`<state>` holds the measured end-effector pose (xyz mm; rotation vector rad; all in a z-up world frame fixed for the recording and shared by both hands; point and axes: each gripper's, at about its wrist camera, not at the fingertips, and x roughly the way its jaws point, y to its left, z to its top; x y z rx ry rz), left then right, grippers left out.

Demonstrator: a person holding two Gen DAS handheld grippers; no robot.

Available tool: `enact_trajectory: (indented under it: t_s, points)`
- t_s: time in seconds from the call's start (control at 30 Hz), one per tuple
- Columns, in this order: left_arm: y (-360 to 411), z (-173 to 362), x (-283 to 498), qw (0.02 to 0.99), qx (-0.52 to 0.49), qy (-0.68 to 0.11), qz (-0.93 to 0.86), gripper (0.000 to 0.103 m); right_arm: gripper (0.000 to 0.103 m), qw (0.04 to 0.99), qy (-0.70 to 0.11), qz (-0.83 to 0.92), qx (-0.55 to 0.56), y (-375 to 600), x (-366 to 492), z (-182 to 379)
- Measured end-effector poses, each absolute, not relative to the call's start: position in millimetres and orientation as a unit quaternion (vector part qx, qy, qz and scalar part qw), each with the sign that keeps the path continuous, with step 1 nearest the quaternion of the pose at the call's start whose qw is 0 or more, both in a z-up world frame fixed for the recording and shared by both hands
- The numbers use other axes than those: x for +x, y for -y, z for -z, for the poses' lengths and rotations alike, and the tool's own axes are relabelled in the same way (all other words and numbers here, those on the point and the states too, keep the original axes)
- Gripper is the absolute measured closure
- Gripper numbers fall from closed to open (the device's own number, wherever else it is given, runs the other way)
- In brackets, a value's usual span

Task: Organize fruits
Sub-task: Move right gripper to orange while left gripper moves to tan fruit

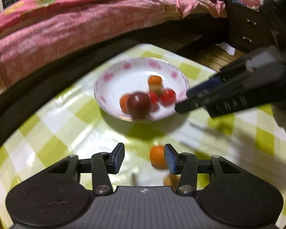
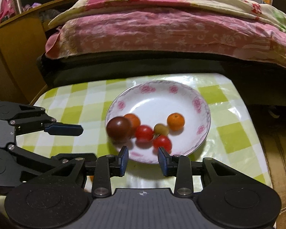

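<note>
A white plate with pink flowers [image 1: 112, 80] [image 2: 181, 95] stands on the green-checked table and holds several small fruits: a dark red plum [image 1: 138, 103] [image 2: 119, 128], oranges [image 2: 175, 121], red tomatoes [image 2: 144, 133] and a green one [image 2: 161, 129]. My left gripper [image 1: 144, 158] is open and empty above the table in front of the plate; an orange [image 1: 156, 156] lies on the cloth beside its right finger, another orange fruit [image 1: 170, 180] lies nearer. My right gripper [image 2: 143, 161] is open and empty at the plate's near rim. It shows in the left wrist view [image 1: 200, 99].
A bed with a pink flowered quilt [image 2: 162, 32] runs close behind the table [image 2: 238, 133]. A wooden cabinet [image 2: 15, 43] stands to the left, dark drawers [image 1: 247, 30] to the right. The left gripper shows at the left of the right wrist view [image 2: 66, 143].
</note>
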<state>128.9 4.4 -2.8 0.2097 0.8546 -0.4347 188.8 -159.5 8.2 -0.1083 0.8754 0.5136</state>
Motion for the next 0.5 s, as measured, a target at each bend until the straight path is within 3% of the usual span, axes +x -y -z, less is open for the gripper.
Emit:
enact_trajectory:
  t_s: [0.5]
  points:
    - [9,27,102,0.862,0.120,-0.436,0.230,0.051,0.071,0.847,-0.444,-0.285,-0.055,139,169,0]
